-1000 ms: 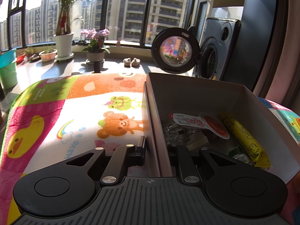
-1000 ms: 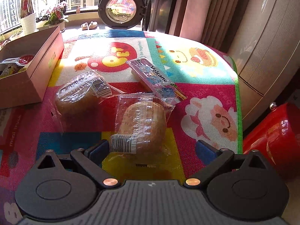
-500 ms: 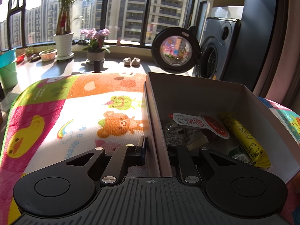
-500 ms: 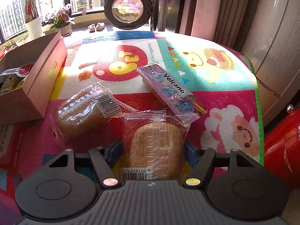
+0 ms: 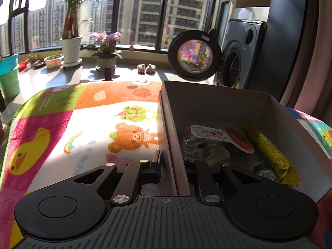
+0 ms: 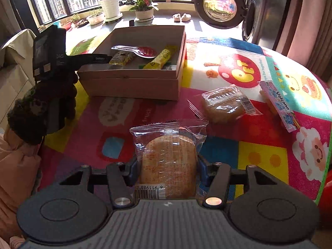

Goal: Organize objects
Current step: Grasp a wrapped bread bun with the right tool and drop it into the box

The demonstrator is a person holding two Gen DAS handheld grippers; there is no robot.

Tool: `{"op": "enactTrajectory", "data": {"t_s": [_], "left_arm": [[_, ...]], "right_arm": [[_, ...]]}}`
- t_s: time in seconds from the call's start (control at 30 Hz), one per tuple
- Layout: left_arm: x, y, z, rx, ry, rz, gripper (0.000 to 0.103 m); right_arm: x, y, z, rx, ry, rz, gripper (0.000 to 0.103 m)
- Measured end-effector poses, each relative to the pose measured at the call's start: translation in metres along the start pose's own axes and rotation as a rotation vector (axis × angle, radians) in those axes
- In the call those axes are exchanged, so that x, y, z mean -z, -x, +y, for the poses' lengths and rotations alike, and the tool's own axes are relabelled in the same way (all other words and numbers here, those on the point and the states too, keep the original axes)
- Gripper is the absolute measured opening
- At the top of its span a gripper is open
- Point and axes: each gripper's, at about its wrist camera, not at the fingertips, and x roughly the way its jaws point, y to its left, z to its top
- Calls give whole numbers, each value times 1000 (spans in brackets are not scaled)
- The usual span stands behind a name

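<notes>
Left wrist view: the left gripper (image 5: pixel 172 164) pinches the left wall of the open brown cardboard box (image 5: pixel 207 103), one finger outside on the colourful cartoon-print play mat (image 5: pixel 87 128) and the other inside the box. Inside the box lie a clear spoon-shaped packet with a round red end (image 5: pixel 224 134), a long yellow snack wrapper (image 5: pixel 269 153) along the right wall, and some clear printed packets (image 5: pixel 193 147) nearer the fingers. Beyond the mat stand a white pot with a tall green plant (image 5: pixel 70 47), a pot of pink flowers (image 5: pixel 106 49), and a grey washing machine with its round door swung open (image 5: pixel 195 56).

Right wrist view: the right gripper (image 6: pixel 168 170) is pinching a round brown cake in a clear plastic wrapper (image 6: pixel 168 157), its blue-padded fingers (image 6: pixel 132 169) pressed against both sides of the packet, barcode end toward the camera. The packet appears lifted above the mat. A second clear-wrapped brown cake (image 6: pixel 224 103) lies on the mat ahead and to the right, and a pink flat packet printed "Volcano" (image 6: pixel 280 103) lies further right, near the mat's edge. The cardboard box sits well ahead on the left of the mat, with the left gripper, held by a dark-gloved hand (image 6: pixel 60 99), gripping its left wall.
</notes>
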Motion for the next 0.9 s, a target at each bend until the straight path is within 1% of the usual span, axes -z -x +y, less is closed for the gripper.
{"op": "enactTrajectory", "data": {"t_s": [0.1, 0.23, 0.33, 0.43, 0.5, 0.63, 0.7, 0.73, 0.77, 0.9], "left_arm": [[0, 0, 0, 0, 0, 0, 15], [0, 0, 0, 0, 0, 0, 15], [0, 0, 0, 1, 1, 1, 15], [0, 0, -1, 4, 3, 2, 15], [0, 0, -1, 4, 3, 3, 15], [1, 0, -1, 4, 3, 4, 16], [0, 0, -1, 4, 2, 3, 15], [1, 0, -1, 4, 2, 3, 15], [0, 0, -1, 5, 4, 3, 15], [0, 0, -1, 5, 4, 3, 15]], "right_arm": [[-26, 14, 37, -84, 88, -54, 54], [-75, 24, 58, -130, 109, -139, 54], [-118, 14, 62, -116, 87, -182, 54], [-153, -12, 61, -104, 30, -182, 54], [-168, -34, 58, -85, -17, -168, 54], [-177, -73, 51, -29, -69, -143, 55], [-176, -86, 49, -24, -81, -122, 62], [-173, -88, 47, -20, -84, -121, 66], [-172, -89, 46, -14, -83, -125, 68], [-167, -81, 41, 5, -66, -151, 74]]}}
